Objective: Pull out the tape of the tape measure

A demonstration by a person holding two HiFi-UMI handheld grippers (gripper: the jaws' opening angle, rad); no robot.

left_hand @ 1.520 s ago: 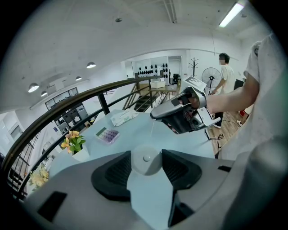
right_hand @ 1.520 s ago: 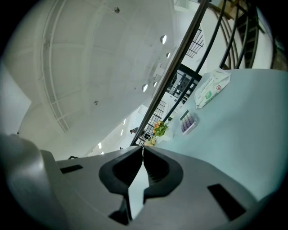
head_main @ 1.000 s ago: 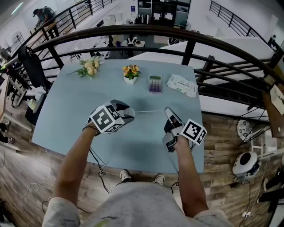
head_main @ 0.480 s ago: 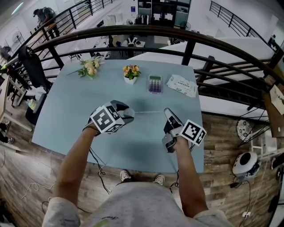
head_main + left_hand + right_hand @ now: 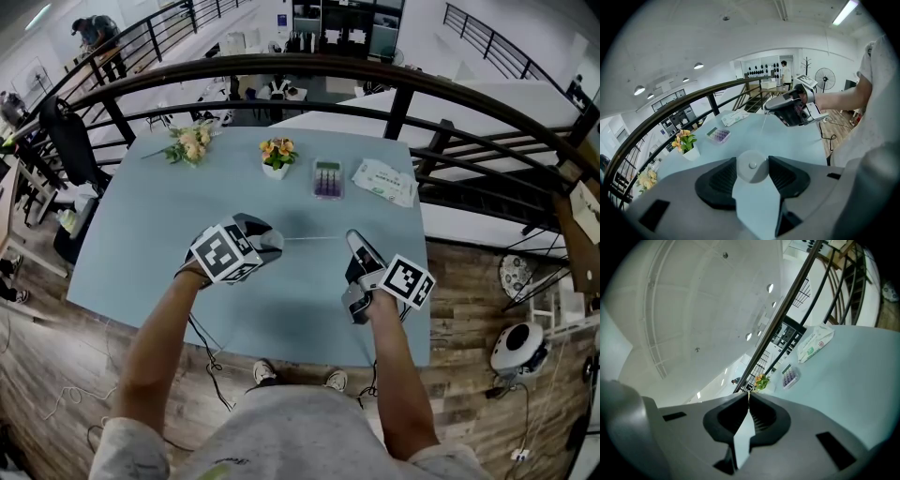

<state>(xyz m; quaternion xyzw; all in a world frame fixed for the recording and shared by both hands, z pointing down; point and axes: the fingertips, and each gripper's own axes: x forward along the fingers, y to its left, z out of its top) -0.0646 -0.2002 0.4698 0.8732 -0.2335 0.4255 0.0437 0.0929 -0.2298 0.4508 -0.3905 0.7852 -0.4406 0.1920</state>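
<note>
My left gripper (image 5: 273,240) is shut on the round white tape measure case (image 5: 751,165), which sits between its two dark pads. A thin pale tape (image 5: 314,236) runs level above the blue-grey table (image 5: 150,216) from the case to my right gripper (image 5: 353,240). The right gripper is shut on the tape's end, and a strip of tape (image 5: 742,434) shows between its closed jaws. In the left gripper view the tape (image 5: 763,125) leads up to the right gripper (image 5: 769,108). Both grippers hover over the near half of the table, a short span apart.
At the table's far side stand a small potted flower (image 5: 276,155), a loose bouquet (image 5: 190,141), a purple box (image 5: 327,177) and a pack of wipes (image 5: 382,180). A dark curved railing (image 5: 403,89) runs behind the table. The table's front edge lies just below my hands.
</note>
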